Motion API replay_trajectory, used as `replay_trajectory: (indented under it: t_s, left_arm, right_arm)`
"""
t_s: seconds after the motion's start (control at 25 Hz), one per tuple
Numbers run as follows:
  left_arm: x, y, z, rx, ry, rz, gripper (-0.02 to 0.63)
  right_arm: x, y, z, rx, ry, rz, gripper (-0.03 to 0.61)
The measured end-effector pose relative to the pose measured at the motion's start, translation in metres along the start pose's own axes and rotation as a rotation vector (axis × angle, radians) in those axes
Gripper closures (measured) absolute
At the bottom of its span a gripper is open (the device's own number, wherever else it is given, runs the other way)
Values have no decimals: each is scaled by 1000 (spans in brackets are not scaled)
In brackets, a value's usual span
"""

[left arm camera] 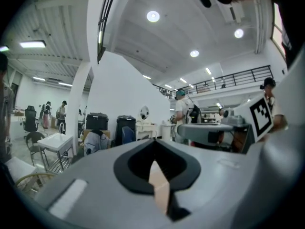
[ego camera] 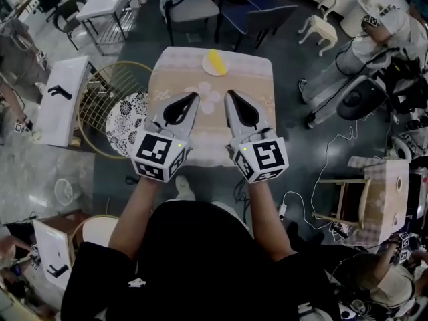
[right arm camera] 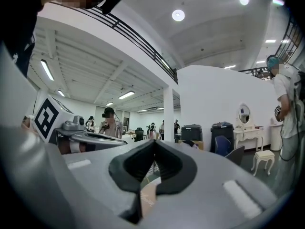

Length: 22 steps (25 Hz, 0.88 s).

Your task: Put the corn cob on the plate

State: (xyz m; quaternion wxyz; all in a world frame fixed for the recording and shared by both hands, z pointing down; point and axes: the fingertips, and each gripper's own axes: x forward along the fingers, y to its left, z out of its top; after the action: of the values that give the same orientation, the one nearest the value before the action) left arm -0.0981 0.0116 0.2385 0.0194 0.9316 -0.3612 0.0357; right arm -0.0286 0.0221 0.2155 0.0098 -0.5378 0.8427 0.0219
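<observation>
A yellow corn cob [ego camera: 216, 61] lies on a small white plate [ego camera: 206, 65] at the far edge of the beige-clothed table [ego camera: 174, 85]. My left gripper [ego camera: 194, 96] and right gripper [ego camera: 229, 93] hover side by side over the near half of the table, both pointing level toward the plate and well short of it. The jaws of each are shut tip to tip with nothing between them. In the left gripper view the left gripper [left arm camera: 153, 143] faces the room, and the right gripper [right arm camera: 155, 143] does the same in its own view; neither shows the corn.
A round patterned stool [ego camera: 127, 122] and a gold wire frame [ego camera: 100, 89] stand left of the table, with a white table [ego camera: 63, 99] further left. Chairs [ego camera: 190, 9] stand behind, a white stool [ego camera: 319, 29] at the back right, a small checked table [ego camera: 378, 192] at the right.
</observation>
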Motion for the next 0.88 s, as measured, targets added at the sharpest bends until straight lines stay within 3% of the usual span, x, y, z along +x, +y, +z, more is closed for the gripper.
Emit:
replay_trajectory:
  t_s: [0.16,0.88]
  left_arm:
    - [1,-24,-5,53,22,-13,609]
    - [-43,-143,-9,86,14,23,609]
  right_arm:
    - [-21,0,1,-16,7,11,577]
    - [-142,13,1,-18,-3,58,577]
